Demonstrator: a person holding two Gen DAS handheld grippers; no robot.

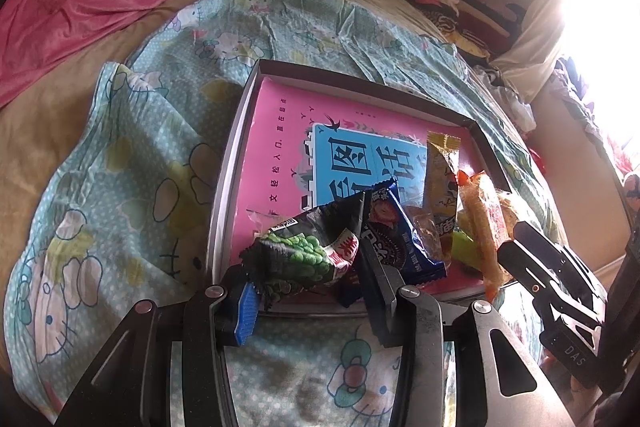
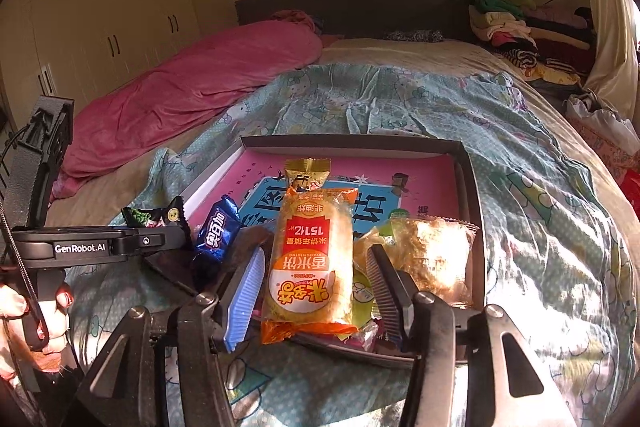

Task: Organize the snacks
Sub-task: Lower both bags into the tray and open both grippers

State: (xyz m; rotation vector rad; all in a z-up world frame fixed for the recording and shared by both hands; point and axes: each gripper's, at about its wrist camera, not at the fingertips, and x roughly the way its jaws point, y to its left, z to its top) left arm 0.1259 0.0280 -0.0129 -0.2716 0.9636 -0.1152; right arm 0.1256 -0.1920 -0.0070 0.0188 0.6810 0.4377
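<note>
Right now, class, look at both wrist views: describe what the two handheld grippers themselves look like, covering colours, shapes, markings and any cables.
Both are black and grey metal linkage frames with round silver pivot bolts. Each has one blue ribbed finger pad and one dark ribbed pad. The left gripper, seen from the right wrist, reads "GenRobot.AI" in white, with a thin cable beside its handle. The right gripper shows "DAS" lettering.

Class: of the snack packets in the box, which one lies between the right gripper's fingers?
The orange rice-cracker packet, lying lengthwise between the right gripper fingers; the others lie outside them.

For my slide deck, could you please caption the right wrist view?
Right gripper straddles an orange rice-cracker pack in a snack-filled box on the bed.
</note>
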